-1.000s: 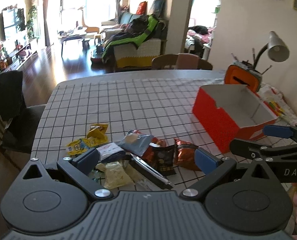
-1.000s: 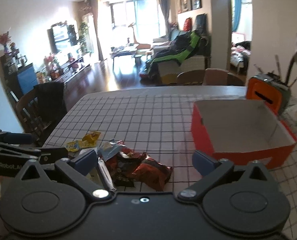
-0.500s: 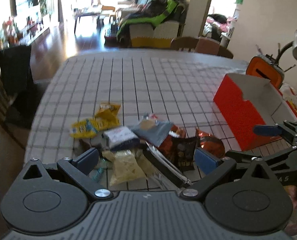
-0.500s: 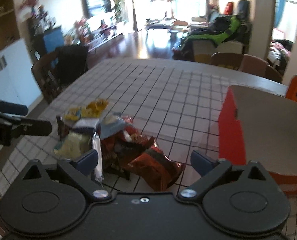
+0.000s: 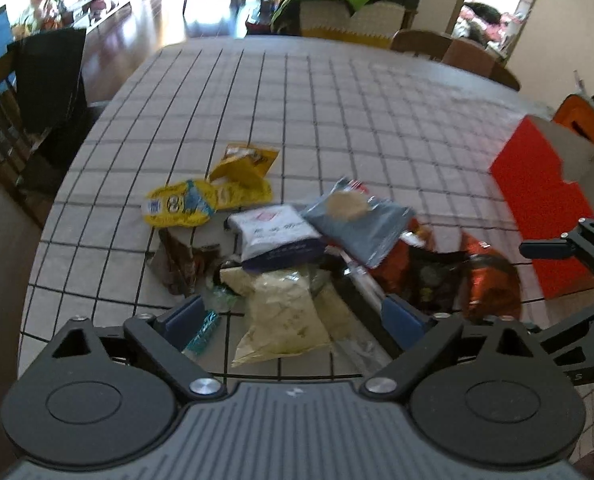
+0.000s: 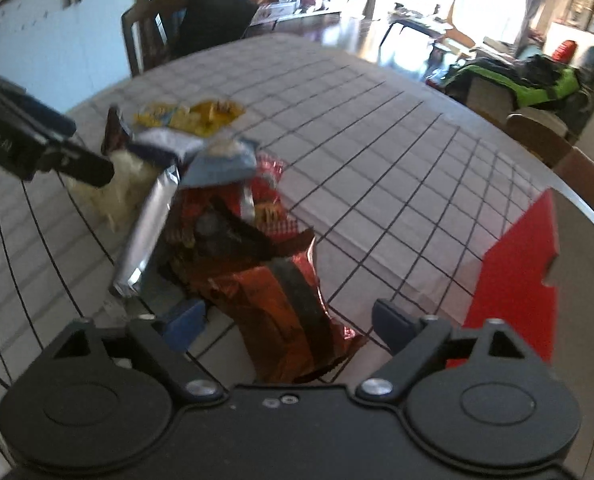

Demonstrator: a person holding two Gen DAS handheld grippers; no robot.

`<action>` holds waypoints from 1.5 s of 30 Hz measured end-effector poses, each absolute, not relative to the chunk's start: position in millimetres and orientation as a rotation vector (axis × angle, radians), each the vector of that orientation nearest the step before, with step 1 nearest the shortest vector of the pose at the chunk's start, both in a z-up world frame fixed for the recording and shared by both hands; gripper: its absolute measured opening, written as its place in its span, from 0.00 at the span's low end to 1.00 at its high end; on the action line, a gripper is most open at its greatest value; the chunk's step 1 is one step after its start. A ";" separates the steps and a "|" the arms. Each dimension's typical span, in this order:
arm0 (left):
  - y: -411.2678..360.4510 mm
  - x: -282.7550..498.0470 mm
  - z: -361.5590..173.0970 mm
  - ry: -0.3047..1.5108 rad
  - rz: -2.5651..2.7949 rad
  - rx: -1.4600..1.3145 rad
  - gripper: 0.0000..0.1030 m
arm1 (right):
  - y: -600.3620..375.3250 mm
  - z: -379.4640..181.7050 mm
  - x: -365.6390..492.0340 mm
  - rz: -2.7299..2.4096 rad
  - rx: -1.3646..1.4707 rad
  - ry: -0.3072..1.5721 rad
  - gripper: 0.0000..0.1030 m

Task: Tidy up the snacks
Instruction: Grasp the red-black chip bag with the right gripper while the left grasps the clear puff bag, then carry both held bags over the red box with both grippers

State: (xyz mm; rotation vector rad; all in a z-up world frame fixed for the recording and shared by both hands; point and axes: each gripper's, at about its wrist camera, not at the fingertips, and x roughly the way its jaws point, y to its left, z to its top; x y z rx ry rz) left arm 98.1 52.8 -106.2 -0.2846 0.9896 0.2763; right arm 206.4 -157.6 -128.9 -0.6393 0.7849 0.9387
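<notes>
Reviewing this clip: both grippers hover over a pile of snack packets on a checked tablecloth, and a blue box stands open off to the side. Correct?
Not quite: the box is red, not blue, as the left wrist view shows. The rest holds: the left gripper and right gripper, jaws closing, hover over the snack packets on the checked tablecloth.

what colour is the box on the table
Red outside, pale inside, the box shows best in the left wrist view.

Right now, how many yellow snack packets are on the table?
2, side by side at the pile's far left edge: a yellow packet with a blue patch, and a crumpled yellow packet just behind it. Others may be buried under the pile.
</notes>
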 end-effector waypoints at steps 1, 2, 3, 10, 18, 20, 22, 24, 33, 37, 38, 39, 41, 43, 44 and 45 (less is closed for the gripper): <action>53.4 101.2 -110.3 1.001 0.284 -0.283 0.88 | -156.2 -131.4 208.2 0.941 -0.647 0.794 0.82; 53.8 103.2 -112.8 1.007 0.287 -0.282 0.86 | -155.3 -134.2 210.3 0.946 -0.649 0.802 0.81; 54.2 104.7 -115.0 1.010 0.290 -0.282 0.86 | -154.8 -135.5 211.2 0.953 -0.648 0.809 0.79; 57.4 119.2 -130.0 1.053 0.282 -0.297 0.72 | -150.7 -141.9 212.4 0.953 -0.659 0.816 0.68; 60.6 122.8 -137.2 1.068 0.276 -0.322 0.47 | -155.3 -139.4 211.3 0.901 -0.616 0.819 0.49; 65.5 120.6 -137.6 1.062 0.285 -0.342 0.41 | -156.3 -138.3 211.3 0.882 -0.594 0.830 0.48; 72.5 117.0 -137.3 1.053 0.287 -0.388 0.39 | -157.4 -137.1 210.1 0.862 -0.580 0.831 0.45; 77.1 114.0 -137.6 1.044 0.280 -0.414 0.37 | -158.9 -136.2 208.0 0.842 -0.566 0.832 0.42; 77.4 101.5 -134.9 1.022 0.243 -0.428 0.33 | -166.3 -127.1 194.2 0.759 -0.476 0.861 0.35; 75.9 89.5 -129.4 1.006 0.220 -0.425 0.33 | -173.5 -118.4 181.7 0.721 -0.429 0.862 0.35; 75.6 86.5 -127.8 1.004 0.216 -0.423 0.33 | -175.8 -115.8 178.1 0.709 -0.414 0.861 0.35; 75.2 83.0 -125.1 0.999 0.210 -0.420 0.33 | -177.5 -113.5 175.0 0.698 -0.401 0.862 0.35; 73.9 76.2 -119.7 0.987 0.192 -0.409 0.33 | -181.6 -108.1 167.7 0.675 -0.374 0.861 0.35; 71.9 69.8 -114.2 0.976 0.176 -0.394 0.33 | -185.6 -102.2 159.9 0.651 -0.352 0.850 0.35; 71.0 67.5 -111.9 0.972 0.168 -0.389 0.33 | -187.8 -98.9 155.7 0.639 -0.340 0.844 0.35; 70.3 64.9 -109.8 0.966 0.159 -0.385 0.33 | -189.5 -96.1 152.5 0.629 -0.331 0.839 0.35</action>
